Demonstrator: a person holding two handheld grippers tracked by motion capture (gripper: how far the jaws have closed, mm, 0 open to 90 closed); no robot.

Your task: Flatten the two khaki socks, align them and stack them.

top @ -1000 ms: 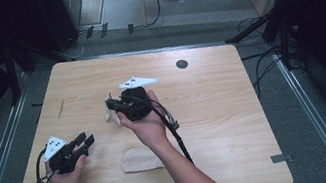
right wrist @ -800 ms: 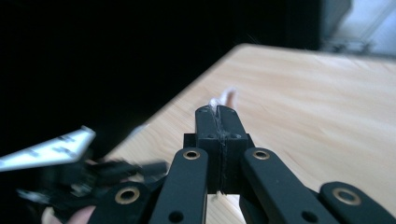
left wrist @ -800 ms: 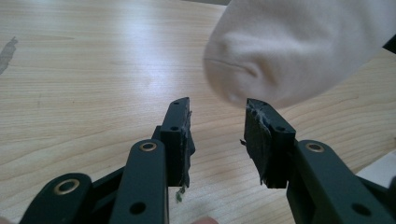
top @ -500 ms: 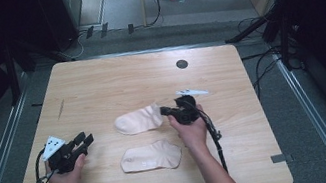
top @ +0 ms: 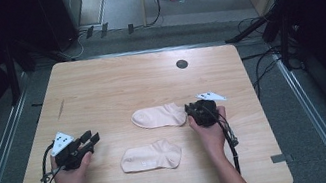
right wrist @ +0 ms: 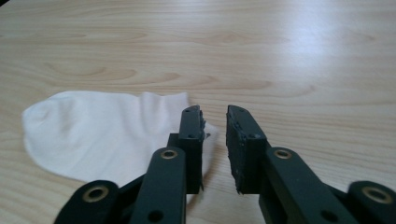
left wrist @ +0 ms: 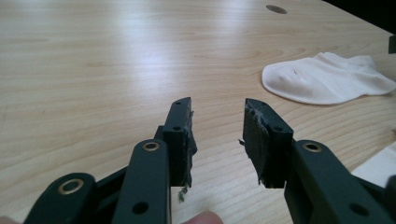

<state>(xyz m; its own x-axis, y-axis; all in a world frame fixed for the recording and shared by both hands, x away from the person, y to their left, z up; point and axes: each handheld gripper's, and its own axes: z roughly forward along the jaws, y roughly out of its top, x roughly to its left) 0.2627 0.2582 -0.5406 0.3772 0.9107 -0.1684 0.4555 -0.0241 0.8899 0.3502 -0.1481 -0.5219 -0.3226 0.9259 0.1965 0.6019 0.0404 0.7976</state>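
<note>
Two black tongs sit low over the pale wooden table [top: 114, 85]. The right gripper [right wrist: 215, 116] has just been opening; its jaws stand slightly apart with nothing pinched, the cuff of the far pale-pink cotton sock [top: 159, 116] just beside its left pad. The left gripper [left wrist: 217, 122] is released, empty, at the near left. A second pale-pink sock [top: 151, 156] lies nearer, between the hands. Both socks look light, limp, best pinched at the cuff edge. Whether the pad touches fabric is hard to tell.
</note>
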